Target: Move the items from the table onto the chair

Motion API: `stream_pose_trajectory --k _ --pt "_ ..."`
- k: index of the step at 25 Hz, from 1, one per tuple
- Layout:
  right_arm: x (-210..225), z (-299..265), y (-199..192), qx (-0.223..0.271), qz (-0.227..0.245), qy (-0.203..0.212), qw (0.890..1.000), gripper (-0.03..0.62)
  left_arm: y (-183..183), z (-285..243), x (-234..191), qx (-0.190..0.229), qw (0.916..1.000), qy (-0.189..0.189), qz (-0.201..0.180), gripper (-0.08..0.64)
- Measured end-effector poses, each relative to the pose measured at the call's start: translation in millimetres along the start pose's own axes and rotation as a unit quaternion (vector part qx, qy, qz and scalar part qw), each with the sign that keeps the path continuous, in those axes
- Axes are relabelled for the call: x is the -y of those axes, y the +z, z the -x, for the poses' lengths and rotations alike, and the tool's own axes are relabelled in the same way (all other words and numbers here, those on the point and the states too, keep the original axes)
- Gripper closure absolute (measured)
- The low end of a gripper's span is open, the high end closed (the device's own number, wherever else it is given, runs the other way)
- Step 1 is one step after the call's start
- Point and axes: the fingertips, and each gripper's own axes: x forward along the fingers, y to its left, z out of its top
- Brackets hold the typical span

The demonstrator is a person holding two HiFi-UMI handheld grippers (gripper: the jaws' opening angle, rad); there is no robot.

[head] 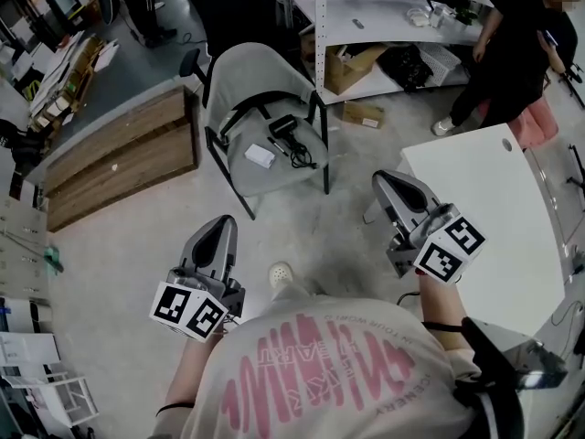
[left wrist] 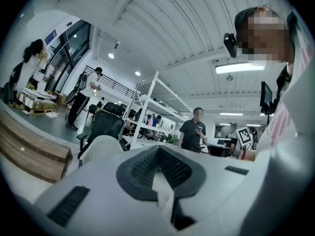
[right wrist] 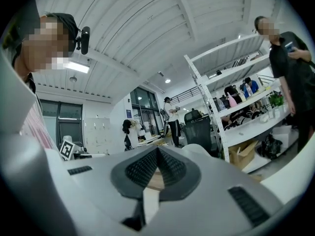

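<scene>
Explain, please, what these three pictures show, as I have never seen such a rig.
There is no robot here: a person holds tongs in each hand. The head view looks down from the person's head at the left tongs, the right tongs, a grey chair and a white table. The other two cameras ride on the tongs and look along their jaws. Both pairs are shut and hold nothing. On the chair seat lie a white card and a black device with a cable.
</scene>
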Motion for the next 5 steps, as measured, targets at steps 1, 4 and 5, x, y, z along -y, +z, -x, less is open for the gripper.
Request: stream_pose_trajectory --k 1,4,5 --pt "0.5 0.8 0.1 0.000 0.001 -0.001 1.000 0.580 0.0 -0.6 0.4 0.000 1.0000 -0.001 0.000 0.551" --pt "4.0 3.1 0.6 0.002 0.001 -0.003 1.000 0.580 0.4 -4.6 2.2 0.002 1.0000 -0.004 -0.002 0.551" --pt "5.4 3.8 0.8 0.003 0.001 -0.005 1.000 0.580 0.6 -6.2 3.0 0.003 1.0000 -0.005 -0.002 0.551"
